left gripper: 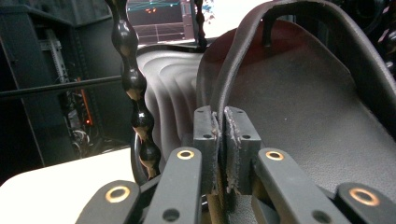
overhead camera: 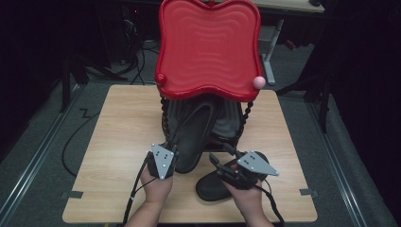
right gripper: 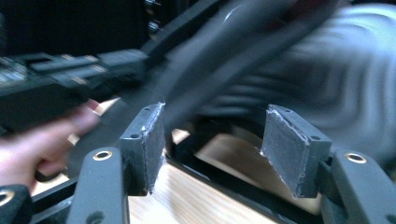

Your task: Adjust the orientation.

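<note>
Two black sandals were in play: the left tool (overhead camera: 174,152) pinched the strap of one sandal (overhead camera: 193,137) leaning into the rack's lower shelf (overhead camera: 227,120), so the empty, half-open right tool (overhead camera: 218,163) should steady its heel before pushing.

Two black sandals are counted: one (overhead camera: 191,137) at twelve o'clock from the left hand, one (overhead camera: 213,185) at six o'clock under the right hand. One red tray (overhead camera: 208,47) is seen, and one wooden table (overhead camera: 123,142).

Black grippers (overhead camera: 176,152), grey three-cornered plates (brass-ringed screws), trailing cables.
</note>
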